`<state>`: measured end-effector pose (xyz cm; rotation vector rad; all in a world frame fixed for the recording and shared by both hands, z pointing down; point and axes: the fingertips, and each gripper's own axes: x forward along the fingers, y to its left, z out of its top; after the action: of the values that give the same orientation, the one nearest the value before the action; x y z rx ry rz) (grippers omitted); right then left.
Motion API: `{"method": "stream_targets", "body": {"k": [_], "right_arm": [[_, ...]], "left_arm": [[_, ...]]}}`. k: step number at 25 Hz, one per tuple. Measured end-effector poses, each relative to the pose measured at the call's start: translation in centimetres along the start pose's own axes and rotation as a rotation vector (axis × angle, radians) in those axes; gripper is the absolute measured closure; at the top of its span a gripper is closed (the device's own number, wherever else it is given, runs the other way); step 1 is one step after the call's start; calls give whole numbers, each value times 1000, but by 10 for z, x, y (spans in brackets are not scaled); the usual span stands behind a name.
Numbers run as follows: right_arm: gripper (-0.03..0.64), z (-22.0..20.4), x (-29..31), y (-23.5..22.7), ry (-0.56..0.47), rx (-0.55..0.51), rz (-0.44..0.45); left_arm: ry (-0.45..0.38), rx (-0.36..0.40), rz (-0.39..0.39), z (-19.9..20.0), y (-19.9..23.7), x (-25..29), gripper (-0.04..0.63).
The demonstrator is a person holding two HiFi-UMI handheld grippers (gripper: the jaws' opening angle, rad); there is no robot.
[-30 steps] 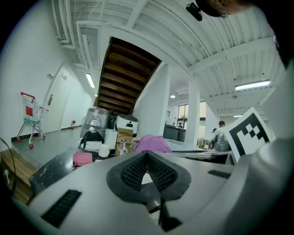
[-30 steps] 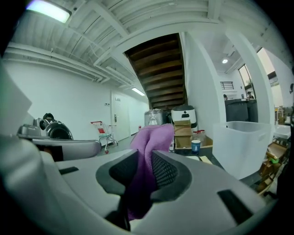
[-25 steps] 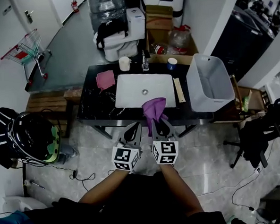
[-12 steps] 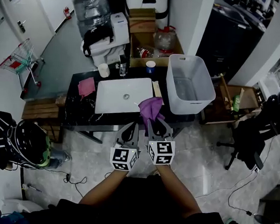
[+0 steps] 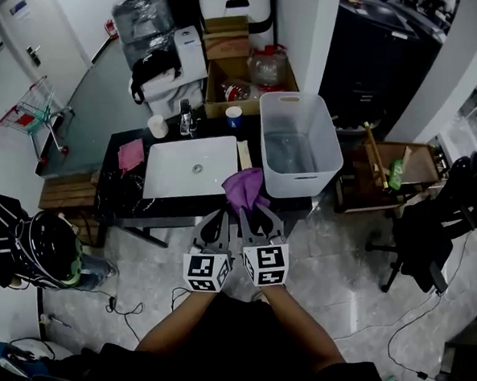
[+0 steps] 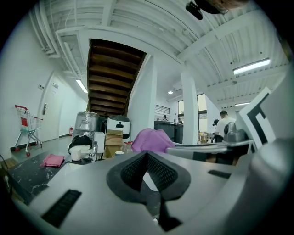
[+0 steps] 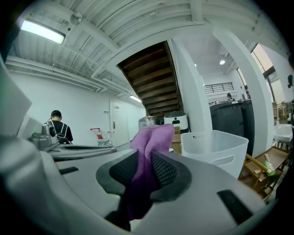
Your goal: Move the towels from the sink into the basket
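My right gripper [image 5: 251,216] [image 7: 146,170] is shut on a purple towel [image 5: 244,187] [image 7: 154,137], which bunches up above the pads and hangs below them. The towel is held over the counter's front edge, between the white sink [image 5: 185,168] and the white basket [image 5: 299,146] [image 7: 216,144]. The basket stands just to the right and looks empty. Close beside on the left, my left gripper [image 5: 218,223] [image 6: 146,155] is shut with nothing in it; the purple towel [image 6: 149,139] shows past its tips. A pink towel [image 5: 130,155] [image 6: 53,160] lies on the black counter left of the sink.
A faucet [image 5: 184,118], a white cup [image 5: 156,126] and a blue-topped cup [image 5: 233,115] stand behind the sink. Cardboard boxes [image 5: 233,85] and a bag sit beyond. A helmet [image 5: 45,250] lies on the floor at left, a wooden stand [image 5: 376,174] and a chair [image 5: 434,226] at right.
Both grippers have moved right together with the purple towel, from over the sink's front right corner to the gap beside the basket. The right gripper's hold is unchanged.
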<state>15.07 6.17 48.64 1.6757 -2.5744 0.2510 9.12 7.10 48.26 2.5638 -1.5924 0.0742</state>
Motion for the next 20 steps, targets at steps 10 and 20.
{"method": "stream_targets", "body": {"k": [10,20], "right_arm": [[514,6,-9,-40,-29,39,-50],[514,23,2,-91,-26,5,-137]], "left_arm": [[17,31,-50,-1,-33,26,583],[1,23,-127,6,-60,81,583]]}}
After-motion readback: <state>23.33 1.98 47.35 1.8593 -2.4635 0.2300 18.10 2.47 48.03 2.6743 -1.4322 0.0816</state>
